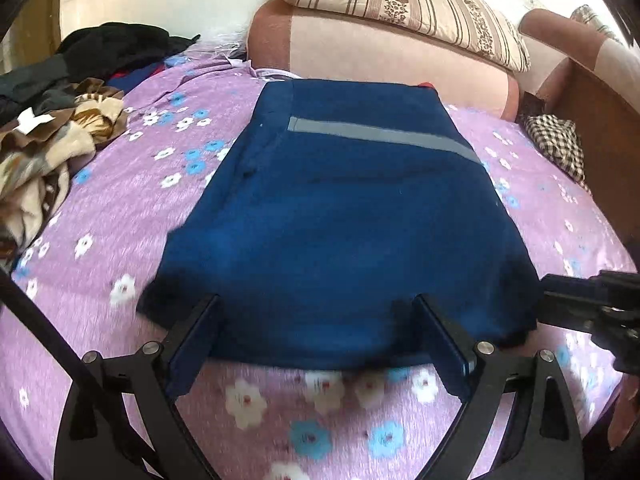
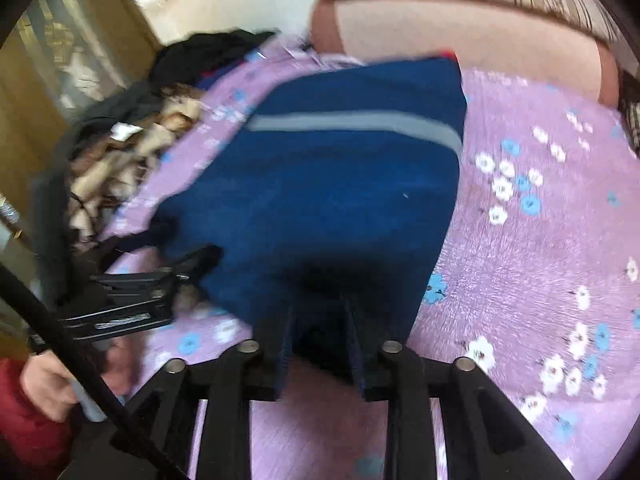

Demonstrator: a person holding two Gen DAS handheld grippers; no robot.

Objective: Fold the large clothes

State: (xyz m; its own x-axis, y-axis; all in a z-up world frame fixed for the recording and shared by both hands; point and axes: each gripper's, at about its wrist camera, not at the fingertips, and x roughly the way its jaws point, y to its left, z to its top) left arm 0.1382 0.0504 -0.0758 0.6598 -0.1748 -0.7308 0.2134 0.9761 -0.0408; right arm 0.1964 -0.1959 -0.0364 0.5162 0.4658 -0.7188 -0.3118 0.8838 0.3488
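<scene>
A dark blue garment (image 1: 340, 208) with a grey stripe (image 1: 380, 132) lies folded into a rough rectangle on the purple flowered bedsheet (image 1: 120, 208). My left gripper (image 1: 316, 320) is open wide at the garment's near edge, its fingers straddling the hem. My right gripper (image 1: 592, 304) comes in from the right at the near right corner. In the blurred right wrist view the blue garment (image 2: 328, 200) has its near edge lying in the gap of the right gripper (image 2: 320, 340), whose fingers stand apart. The left gripper (image 2: 192, 264) shows at the garment's left side, held by a hand (image 2: 44, 384).
A heap of brown-and-cream and black clothes (image 1: 48, 152) lies at the bed's left side. A pink bolster (image 1: 380, 52) with a striped pillow (image 1: 400, 4) on it backs the bed. A checked cloth (image 1: 556, 140) lies by the wooden frame (image 1: 600, 120) at right.
</scene>
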